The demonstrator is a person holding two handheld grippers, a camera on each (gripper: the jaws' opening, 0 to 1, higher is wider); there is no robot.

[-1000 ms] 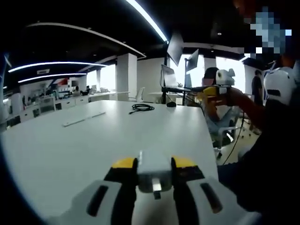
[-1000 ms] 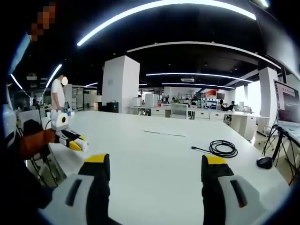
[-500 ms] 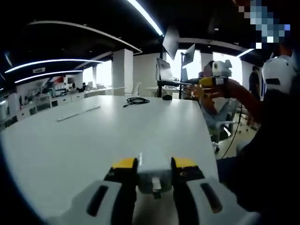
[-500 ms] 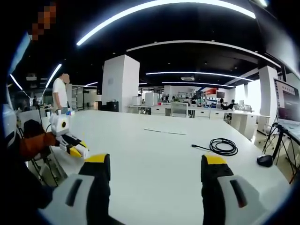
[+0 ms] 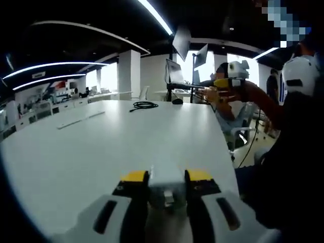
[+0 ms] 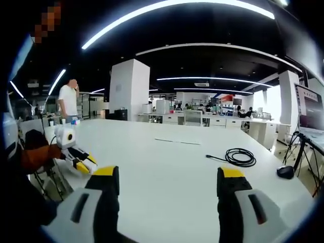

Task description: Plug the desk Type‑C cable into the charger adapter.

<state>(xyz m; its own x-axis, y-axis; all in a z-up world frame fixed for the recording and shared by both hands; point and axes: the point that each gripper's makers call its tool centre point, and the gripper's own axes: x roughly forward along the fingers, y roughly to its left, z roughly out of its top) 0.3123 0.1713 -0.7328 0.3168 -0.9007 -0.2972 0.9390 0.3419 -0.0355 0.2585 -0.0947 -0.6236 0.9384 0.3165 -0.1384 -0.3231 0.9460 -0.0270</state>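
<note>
While our left gripper (image 5: 167,183) squeezed the hard charger adapter (image 5: 166,179), our right gripper (image 6: 167,185) stayed wide apart, and we judged the bendy cable (image 6: 238,157) needed grabbing by its plug.

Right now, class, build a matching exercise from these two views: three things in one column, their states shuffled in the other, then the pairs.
Things:
1. small white charger adapter
2. coiled black Type-C cable
3. right gripper

States:
A. jaws wide apart, holding nothing
B. lying loose on the white table
C. clamped in the left gripper

Pairs: 1-C, 2-B, 3-A
</note>
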